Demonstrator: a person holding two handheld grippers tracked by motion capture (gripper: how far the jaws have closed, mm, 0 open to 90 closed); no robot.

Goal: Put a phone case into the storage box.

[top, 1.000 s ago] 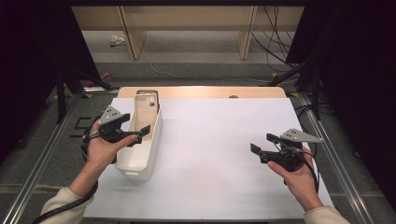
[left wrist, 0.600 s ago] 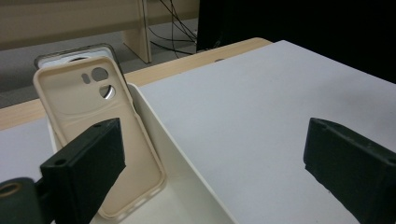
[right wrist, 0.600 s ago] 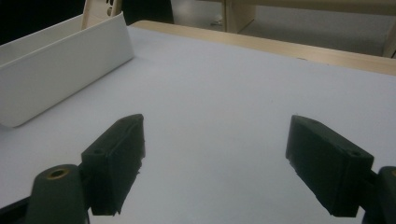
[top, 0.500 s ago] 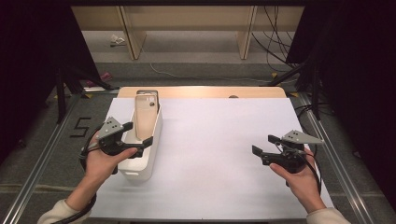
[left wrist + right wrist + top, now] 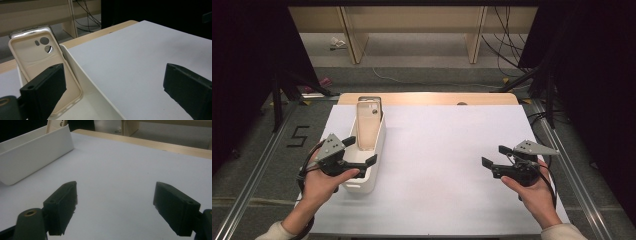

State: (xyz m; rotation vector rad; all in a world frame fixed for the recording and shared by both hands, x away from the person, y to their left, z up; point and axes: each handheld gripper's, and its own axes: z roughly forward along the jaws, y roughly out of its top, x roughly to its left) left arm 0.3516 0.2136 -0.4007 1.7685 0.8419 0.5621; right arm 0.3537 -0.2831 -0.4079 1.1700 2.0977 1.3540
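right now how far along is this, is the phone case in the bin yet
Done, by the look of it: the phone case leans upright inside the white bin, with nothing gripping it. In hand: nothing; the left claw is open over the bin's near end, and the right claw is open above the white table. Left: nothing more that shows.

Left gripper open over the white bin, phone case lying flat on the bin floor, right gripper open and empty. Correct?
Not quite. The phone case is not flat: it stands tilted, leaning against the far end of the white bin, as the left gripper view shows. The rest holds: left gripper open at the bin, right gripper open and empty.
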